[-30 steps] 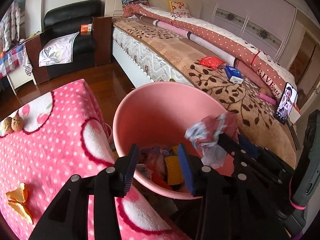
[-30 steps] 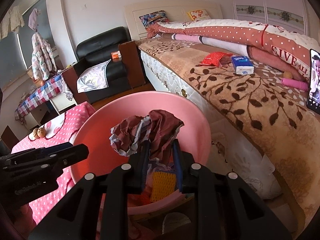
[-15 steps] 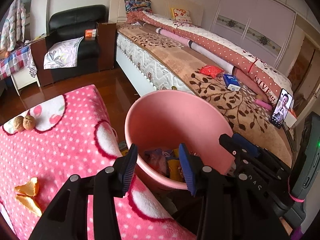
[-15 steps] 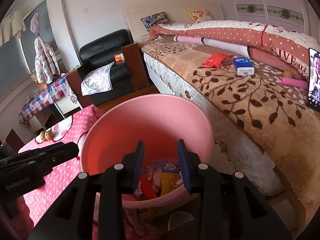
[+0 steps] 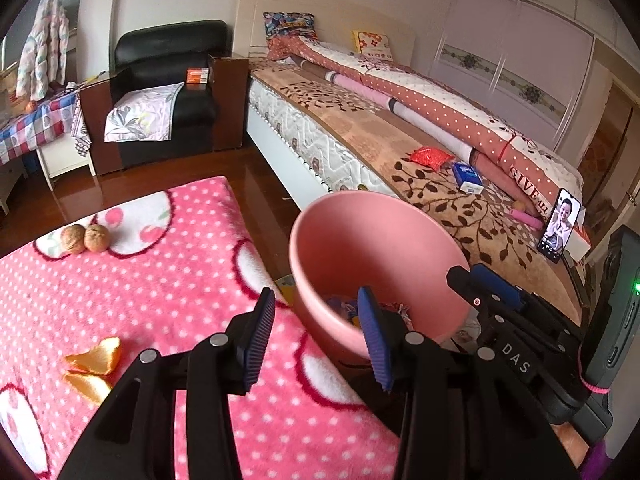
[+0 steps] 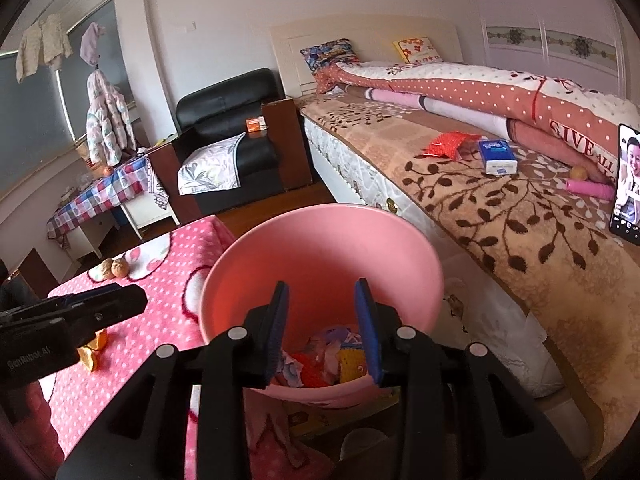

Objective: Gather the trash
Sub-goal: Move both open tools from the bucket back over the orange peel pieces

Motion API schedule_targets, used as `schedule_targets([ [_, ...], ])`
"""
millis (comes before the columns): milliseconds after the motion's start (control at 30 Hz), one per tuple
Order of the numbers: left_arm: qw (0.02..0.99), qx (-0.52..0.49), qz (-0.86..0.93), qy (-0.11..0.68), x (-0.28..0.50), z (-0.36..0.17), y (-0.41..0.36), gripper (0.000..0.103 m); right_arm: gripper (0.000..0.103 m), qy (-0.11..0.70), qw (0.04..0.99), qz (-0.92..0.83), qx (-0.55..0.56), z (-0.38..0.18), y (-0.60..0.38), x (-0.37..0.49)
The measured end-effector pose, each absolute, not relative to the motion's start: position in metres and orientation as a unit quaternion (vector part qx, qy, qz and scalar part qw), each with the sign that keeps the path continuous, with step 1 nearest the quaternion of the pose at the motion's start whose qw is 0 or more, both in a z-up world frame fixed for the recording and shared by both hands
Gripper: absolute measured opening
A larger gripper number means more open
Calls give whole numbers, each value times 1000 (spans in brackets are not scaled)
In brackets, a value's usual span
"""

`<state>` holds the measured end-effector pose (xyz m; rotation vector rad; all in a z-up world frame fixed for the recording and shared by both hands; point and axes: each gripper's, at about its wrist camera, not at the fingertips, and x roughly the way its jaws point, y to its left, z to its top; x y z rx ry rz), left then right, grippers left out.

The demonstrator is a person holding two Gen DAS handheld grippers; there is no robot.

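A pink bin stands on the floor between the pink dotted table and the bed. Crumpled wrappers lie at its bottom. My right gripper is open and empty above the bin's near rim; it also shows in the left wrist view at the bin's right. My left gripper is open and empty over the table edge beside the bin. Orange peel pieces and two walnuts lie on the table.
The bed on the right carries a red packet, a tissue pack, a phone and a rolled quilt. A black armchair and a checked side table stand at the back.
My right gripper opened and let the crumpled maroon wrapper fall into the bin. Both grippers then pulled back and up from the bin.
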<state>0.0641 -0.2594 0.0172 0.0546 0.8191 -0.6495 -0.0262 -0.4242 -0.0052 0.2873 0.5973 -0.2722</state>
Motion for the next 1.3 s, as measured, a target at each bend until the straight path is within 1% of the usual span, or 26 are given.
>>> schedule_targets([
  [933,902,-6,-211,376,37,13,-123,42,34,287,950,-80,96,11,-358,-34],
  [1133,906,-11,-181,383,28,0,-89,42,34,295,949,-59,97,6,-342,-33],
  [1300,899,-17,-154,409,24,-28,-61,42,34,303,947,-43,92,0,-331,-29],
])
